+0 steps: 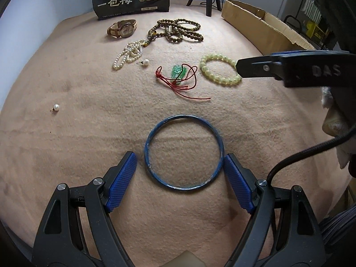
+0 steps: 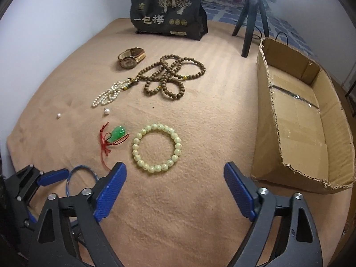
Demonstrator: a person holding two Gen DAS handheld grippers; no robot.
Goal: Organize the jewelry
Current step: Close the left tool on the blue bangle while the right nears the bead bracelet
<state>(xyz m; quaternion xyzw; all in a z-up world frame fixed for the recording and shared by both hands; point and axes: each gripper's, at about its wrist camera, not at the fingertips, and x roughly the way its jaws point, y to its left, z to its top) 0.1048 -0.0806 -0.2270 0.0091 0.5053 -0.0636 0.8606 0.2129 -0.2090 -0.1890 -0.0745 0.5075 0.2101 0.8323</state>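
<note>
A blue bangle (image 1: 183,152) lies flat on the tan blanket. My left gripper (image 1: 180,162) is open with one blue pad on each side of it, not touching. The bangle also shows in the right wrist view (image 2: 76,178) beside the left gripper (image 2: 51,176). My right gripper (image 2: 175,171) is open and empty, just in front of a pale green bead bracelet (image 2: 156,148), which also shows in the left wrist view (image 1: 219,69). A green pendant on red cord (image 1: 178,72), a pearl strand (image 1: 128,54), brown prayer beads (image 1: 175,31), a watch (image 1: 122,28) and two loose pearls (image 1: 145,62) (image 1: 56,107) lie farther back.
An open cardboard box (image 2: 300,120) lies on the right of the blanket. A black bag (image 2: 168,13) with Chinese print and a black tripod (image 2: 251,22) stand at the back. The right gripper's body (image 1: 289,67) reaches in from the right in the left wrist view.
</note>
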